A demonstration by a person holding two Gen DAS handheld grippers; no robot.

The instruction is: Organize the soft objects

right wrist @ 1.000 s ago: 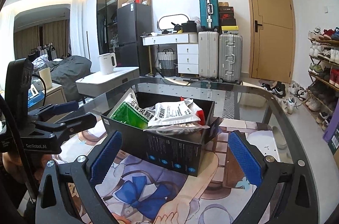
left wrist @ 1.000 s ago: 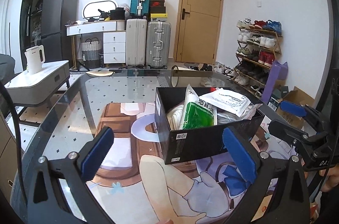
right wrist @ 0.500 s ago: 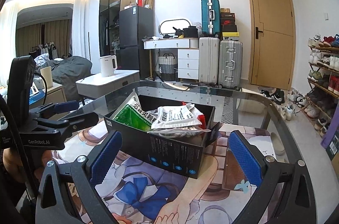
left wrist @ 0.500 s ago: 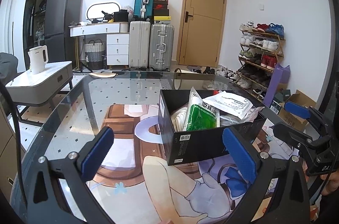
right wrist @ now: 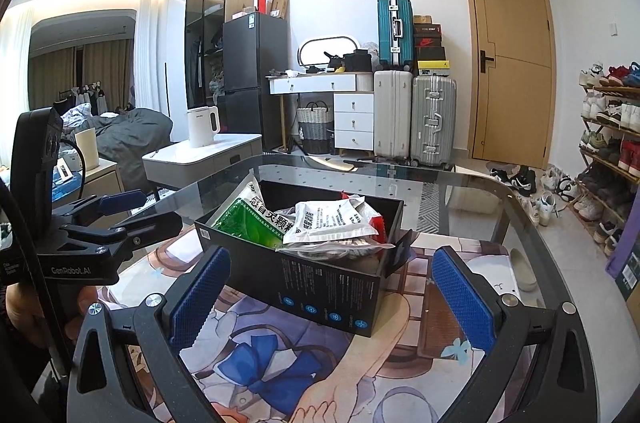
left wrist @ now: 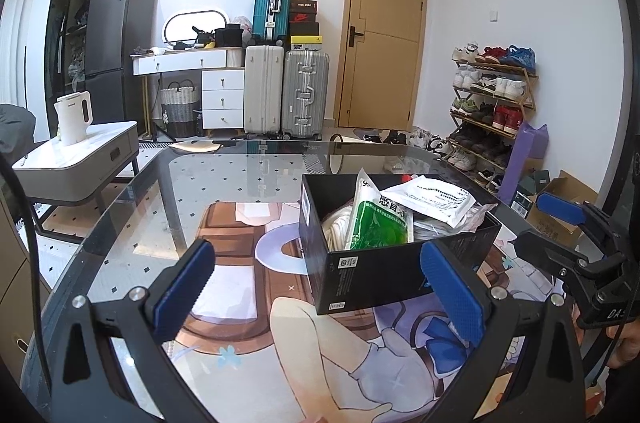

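Holding both tools above the glass table (left wrist: pixel 168 191), I see the left gripper (left wrist: pixel 318 287) spread wide and empty, the right gripper (right wrist: pixel 330 289) likewise. Between them stands the black box (right wrist: pixel 320 287), with a green packet (left wrist: pixel 378 223) and white pouch (right wrist: pixel 332 219) inside.

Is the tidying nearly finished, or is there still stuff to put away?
It looks close to done. The green packet and white packet already sit in the black box, along with other soft bits I can't identify. Nothing is in hand: the left gripper and right gripper are both open. No loose items show on the glass table.
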